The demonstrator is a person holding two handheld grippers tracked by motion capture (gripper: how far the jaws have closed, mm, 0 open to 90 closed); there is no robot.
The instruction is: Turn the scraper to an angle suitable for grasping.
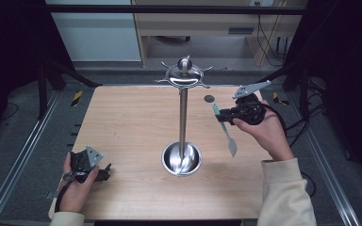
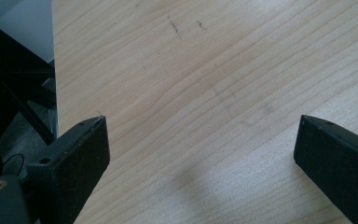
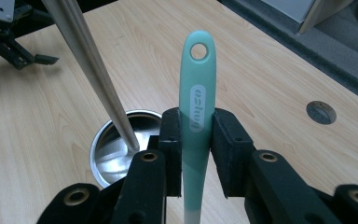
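A utensil with a teal handle (image 3: 196, 98) and a pale blade (image 1: 232, 145) hangs in the air at the table's right side, blade down. My right gripper (image 1: 223, 114) is shut on that handle, and the handle's end with its hanging hole sticks out past the pads (image 3: 224, 135). Left of it stands a steel rack: a round bowl base (image 1: 182, 159), a tall pole (image 1: 183, 113) and a top disc with hooks (image 1: 184, 75). My left gripper (image 1: 104, 172) rests open near the table's front left corner, nothing between its fingers (image 2: 81, 149).
The wooden table (image 1: 132, 122) has a small round hole (image 1: 209, 99) behind the right gripper. Dark frame posts and metal rails run along both sides, and cables lie on the floor at the right.
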